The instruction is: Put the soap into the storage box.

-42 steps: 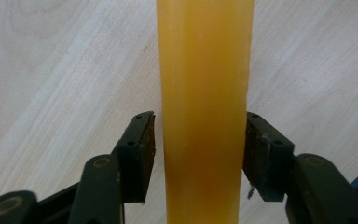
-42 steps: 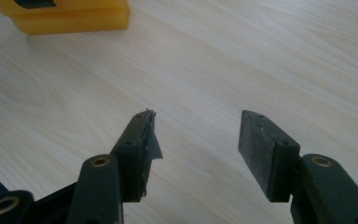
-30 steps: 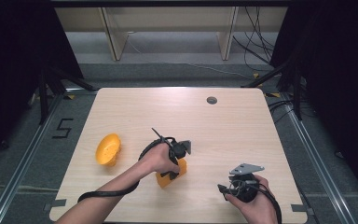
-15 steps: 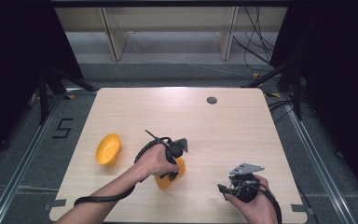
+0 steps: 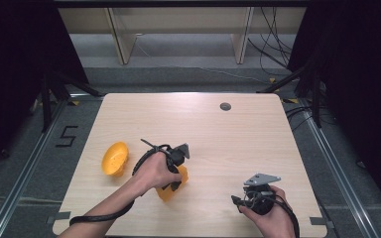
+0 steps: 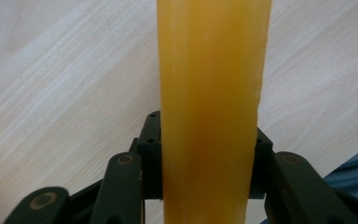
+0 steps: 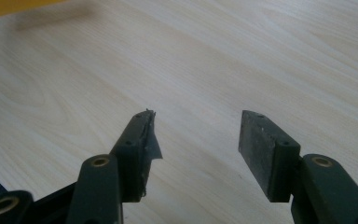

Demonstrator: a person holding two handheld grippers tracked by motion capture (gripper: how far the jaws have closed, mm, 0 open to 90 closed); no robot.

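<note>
An orange plastic bowl (image 5: 114,158) lies tilted on the pale wooden table (image 5: 238,144), at the left. A second orange bowl (image 5: 170,188) is near the front middle, partly hidden under the person's left hand. My left gripper (image 5: 176,179) is shut on its wall; in the left gripper view that orange wall (image 6: 212,93) stands upright between the two black jaws of the left gripper (image 6: 205,149). My right gripper (image 5: 235,201) rests near the front right of the table. It is the right gripper (image 7: 196,135) whose jaws are open over bare wood.
A small dark round grommet (image 5: 225,106) sits in the table's far middle. An orange edge (image 7: 9,5) shows at the top left of the right gripper view. Black cables trail from both grippers. Wooden frame legs stand on the floor behind the table.
My left gripper has shifted slightly left and nearer the front edge, carrying the orange bowl with it. The right gripper has stayed put.
</note>
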